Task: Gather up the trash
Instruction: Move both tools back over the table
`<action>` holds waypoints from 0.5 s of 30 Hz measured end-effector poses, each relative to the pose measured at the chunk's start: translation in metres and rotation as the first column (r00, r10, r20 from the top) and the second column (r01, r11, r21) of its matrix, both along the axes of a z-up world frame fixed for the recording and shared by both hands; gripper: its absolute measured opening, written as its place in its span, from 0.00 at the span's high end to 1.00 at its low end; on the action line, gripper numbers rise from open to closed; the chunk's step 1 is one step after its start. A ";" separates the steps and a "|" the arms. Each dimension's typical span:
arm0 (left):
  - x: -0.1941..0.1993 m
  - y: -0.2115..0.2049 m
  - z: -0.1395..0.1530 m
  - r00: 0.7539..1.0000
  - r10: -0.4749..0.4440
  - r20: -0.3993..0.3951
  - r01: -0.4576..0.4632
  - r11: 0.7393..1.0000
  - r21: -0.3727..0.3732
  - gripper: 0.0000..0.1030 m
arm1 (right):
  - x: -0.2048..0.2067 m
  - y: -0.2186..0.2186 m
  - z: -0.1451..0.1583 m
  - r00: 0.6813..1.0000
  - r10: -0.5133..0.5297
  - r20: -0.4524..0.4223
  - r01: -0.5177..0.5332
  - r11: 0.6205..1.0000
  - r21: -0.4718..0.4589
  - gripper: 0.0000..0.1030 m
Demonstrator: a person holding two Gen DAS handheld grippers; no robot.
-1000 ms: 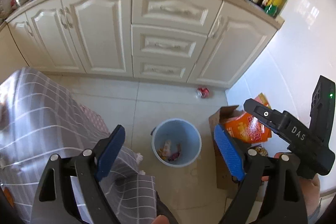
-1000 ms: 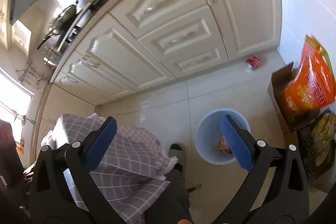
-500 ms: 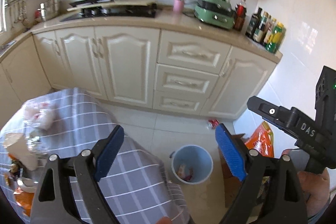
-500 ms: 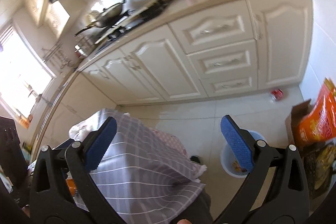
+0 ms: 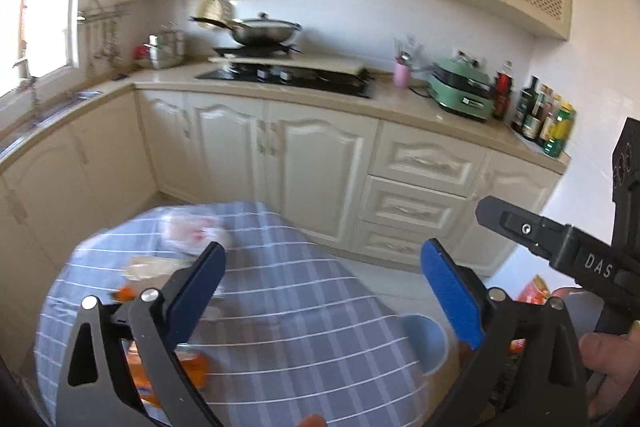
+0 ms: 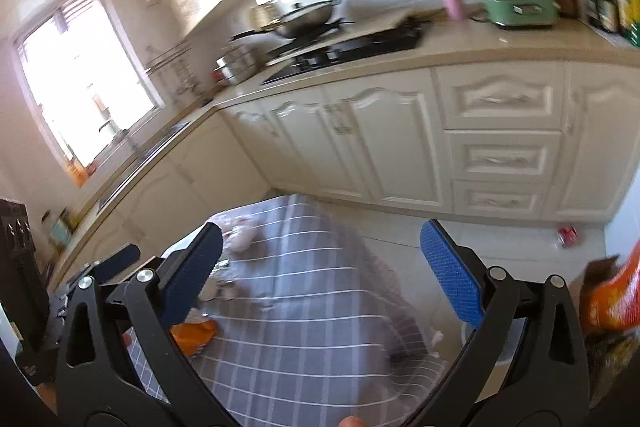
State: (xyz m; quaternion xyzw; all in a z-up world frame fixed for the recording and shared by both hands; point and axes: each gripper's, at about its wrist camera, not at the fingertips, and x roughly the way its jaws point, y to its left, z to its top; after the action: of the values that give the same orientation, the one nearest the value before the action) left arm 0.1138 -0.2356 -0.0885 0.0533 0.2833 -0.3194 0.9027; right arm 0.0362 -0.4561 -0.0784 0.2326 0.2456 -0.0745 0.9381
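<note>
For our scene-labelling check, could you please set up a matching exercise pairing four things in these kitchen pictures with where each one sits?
Things:
1. wok
2. blue bin
3. red can
4. orange wrapper

Places:
A. on the checked tablecloth
B. on the floor by the base cabinets
C. on the stove
D. on the floor beside the table

Pairs: 1-C, 2-D, 3-B, 4-A
</note>
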 end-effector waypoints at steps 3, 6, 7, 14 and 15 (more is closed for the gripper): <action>0.004 0.034 0.006 0.998 0.058 0.022 -0.058 0.998 -0.003 0.06 | 0.010 0.027 0.006 0.998 0.058 0.010 -0.058 0.998 -0.017 0.06; 0.008 0.059 0.009 0.994 0.102 0.033 -0.102 0.995 -0.007 0.06 | 0.023 0.053 0.011 0.995 0.103 0.017 -0.102 0.994 -0.032 0.06; 0.010 0.071 0.010 0.992 0.122 0.034 -0.122 0.992 -0.011 0.06 | 0.026 0.058 0.013 0.993 0.113 0.023 -0.112 0.993 -0.038 0.06; 0.012 0.129 0.008 0.973 0.225 0.054 -0.224 0.974 -0.032 0.06 | 0.041 0.106 0.023 0.979 0.192 0.065 -0.185 0.977 -0.105 0.06; 0.013 0.137 0.006 0.969 0.240 0.052 -0.238 0.970 -0.039 0.06 | 0.044 0.112 0.023 0.978 0.197 0.065 -0.188 0.975 -0.117 0.06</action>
State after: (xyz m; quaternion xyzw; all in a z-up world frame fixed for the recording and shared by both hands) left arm 0.1269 -0.0989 -0.0821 0.0131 0.2570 -0.2114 0.9429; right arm 0.0805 -0.3445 -0.0557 0.1580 0.2266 0.0123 0.9610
